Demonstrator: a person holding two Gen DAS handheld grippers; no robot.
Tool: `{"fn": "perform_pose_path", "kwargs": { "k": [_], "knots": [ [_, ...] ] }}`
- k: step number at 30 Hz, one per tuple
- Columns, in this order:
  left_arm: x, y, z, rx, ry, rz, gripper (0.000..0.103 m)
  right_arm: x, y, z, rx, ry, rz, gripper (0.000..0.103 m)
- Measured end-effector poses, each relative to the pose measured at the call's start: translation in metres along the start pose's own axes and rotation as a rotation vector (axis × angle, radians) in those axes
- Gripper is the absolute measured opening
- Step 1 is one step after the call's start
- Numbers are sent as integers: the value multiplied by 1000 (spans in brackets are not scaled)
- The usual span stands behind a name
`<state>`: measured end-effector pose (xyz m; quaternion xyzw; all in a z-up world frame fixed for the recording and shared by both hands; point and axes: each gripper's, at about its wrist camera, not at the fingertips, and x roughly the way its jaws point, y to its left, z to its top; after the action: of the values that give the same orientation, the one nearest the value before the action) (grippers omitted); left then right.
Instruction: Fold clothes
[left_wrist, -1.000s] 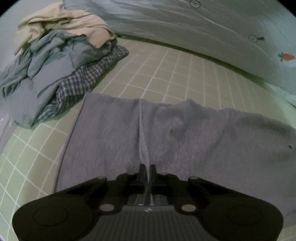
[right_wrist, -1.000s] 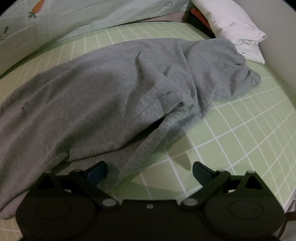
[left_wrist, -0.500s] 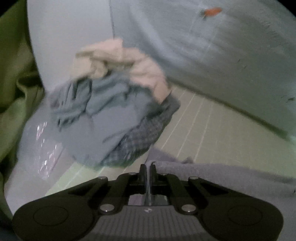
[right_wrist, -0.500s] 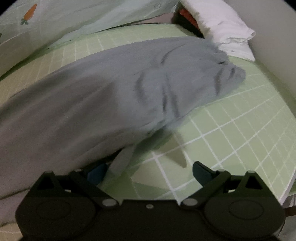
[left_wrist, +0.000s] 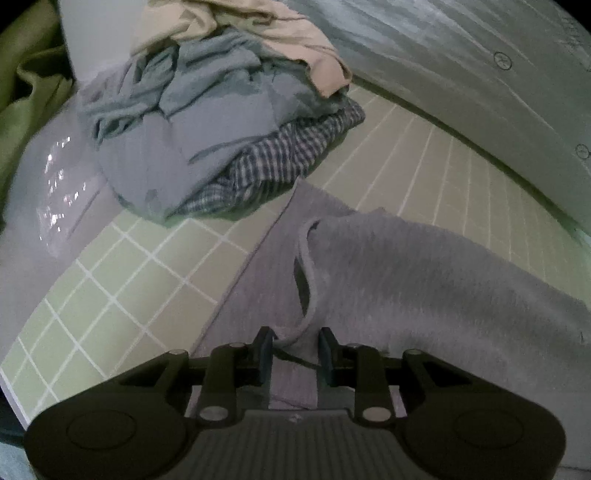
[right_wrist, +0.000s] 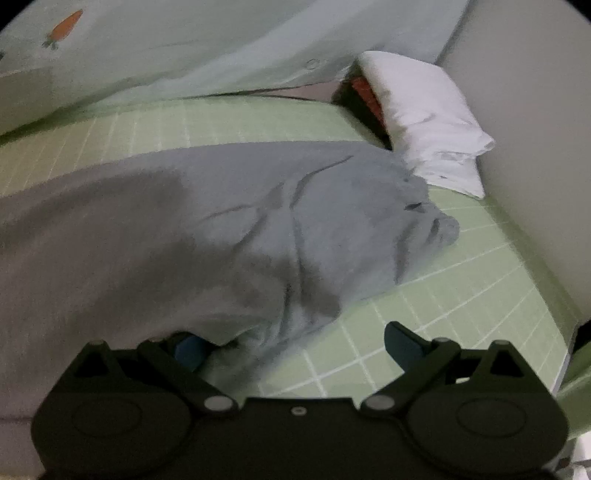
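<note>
A grey garment (left_wrist: 424, 291) lies spread on the green checked bed sheet (left_wrist: 122, 280). My left gripper (left_wrist: 293, 341) is open, its fingers on either side of the garment's hem edge, which loops loose between them. In the right wrist view the same grey garment (right_wrist: 229, 221) stretches across the bed to a bunched end near a pillow. My right gripper (right_wrist: 295, 345) is open wide at the garment's near edge; its left finger (right_wrist: 190, 350) is partly under the cloth.
A pile of crumpled clothes (left_wrist: 221, 122), blue, checked and beige, sits at the back left. A light duvet with carrot prints (right_wrist: 184, 48) lies along the far side. A white pillow (right_wrist: 424, 114) is at the right by the wall (right_wrist: 535, 129).
My left gripper was shut on the garment's hem, swung left toward the clothes pile, and has now opened, letting the hem go. The garment has shifted; the right gripper stays open.
</note>
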<state>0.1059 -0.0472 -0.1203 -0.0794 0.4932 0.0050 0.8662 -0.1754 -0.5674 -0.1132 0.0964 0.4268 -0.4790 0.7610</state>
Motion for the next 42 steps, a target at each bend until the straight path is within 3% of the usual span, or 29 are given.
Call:
{"fn": "perform_pose_path", "kwargs": {
  "k": [1,3,9,12,17,20,25,28,34,38,42],
  "knots": [
    [1,1,-1,-7,1,-5,26,1,-2,0,6,-1,-17,100],
    [0,2,0,-9,-1,-17,10,3,-11,-1,22,3,-71,99],
    [-8,5,7,-36,-31,-59,6,5,-32,-4,115,26,-82,99],
    [-30,1,26,-18,-115,-81,6,0,-28,0,106,-16,-98,99],
    [-111,-10,45,41,-316,-151,6,-31,-35,12,109,-169,-177,99],
    [-124,-4,28,57,-277,-112,6,-32,-43,2,97,-155,-189,99],
    [-49,25,-27,27,-11,27,6,-6,-51,-32,115,11,-174,99],
    [-34,34,-36,-8,73,22,8,0,-50,-39,109,54,-156,99],
    [-40,33,-8,-35,9,-26,21,-2,-46,-36,88,66,-146,99],
    [-32,25,14,-20,-25,-31,38,-9,-38,-33,82,69,-129,99],
    [-9,14,34,52,-20,-18,38,-16,-25,-38,79,81,-121,99]
  ]
}}
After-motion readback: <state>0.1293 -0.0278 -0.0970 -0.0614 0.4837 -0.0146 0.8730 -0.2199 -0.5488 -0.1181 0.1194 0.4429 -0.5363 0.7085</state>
